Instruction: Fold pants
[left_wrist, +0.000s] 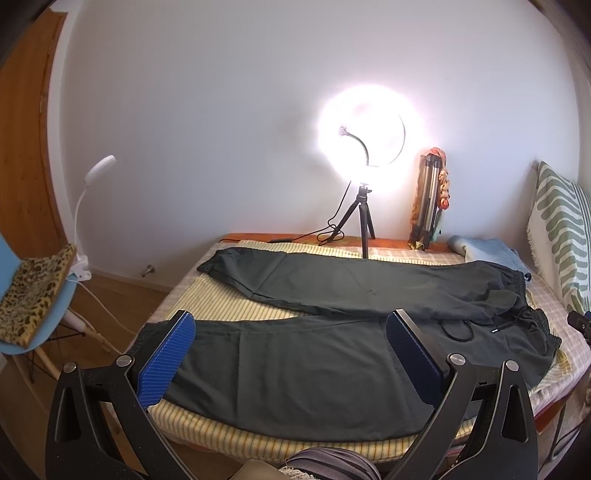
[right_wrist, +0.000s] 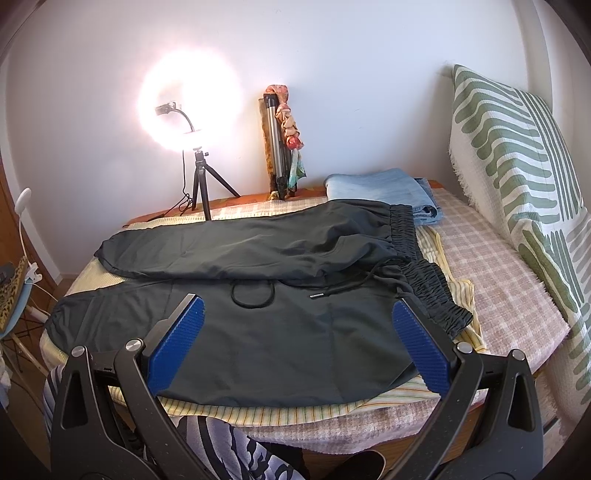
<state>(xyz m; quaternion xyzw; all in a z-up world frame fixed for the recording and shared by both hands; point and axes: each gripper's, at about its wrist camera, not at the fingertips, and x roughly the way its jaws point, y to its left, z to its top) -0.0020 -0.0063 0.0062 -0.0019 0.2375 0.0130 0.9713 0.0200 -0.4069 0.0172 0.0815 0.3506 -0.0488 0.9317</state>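
Left gripper (left_wrist: 290, 334): released, jaws spread, hovering over the near leg of the black pants (left_wrist: 332, 295). The pants lie flat across the bed (left_wrist: 236, 302), waistband at 3 o'clock. Right gripper (right_wrist: 298, 316): released, above the waist area.

Matt black cloth pants (left_wrist: 332, 354) on a striped woven bedcover (left_wrist: 229, 299); ribbed blue fingers (right_wrist: 177, 343).
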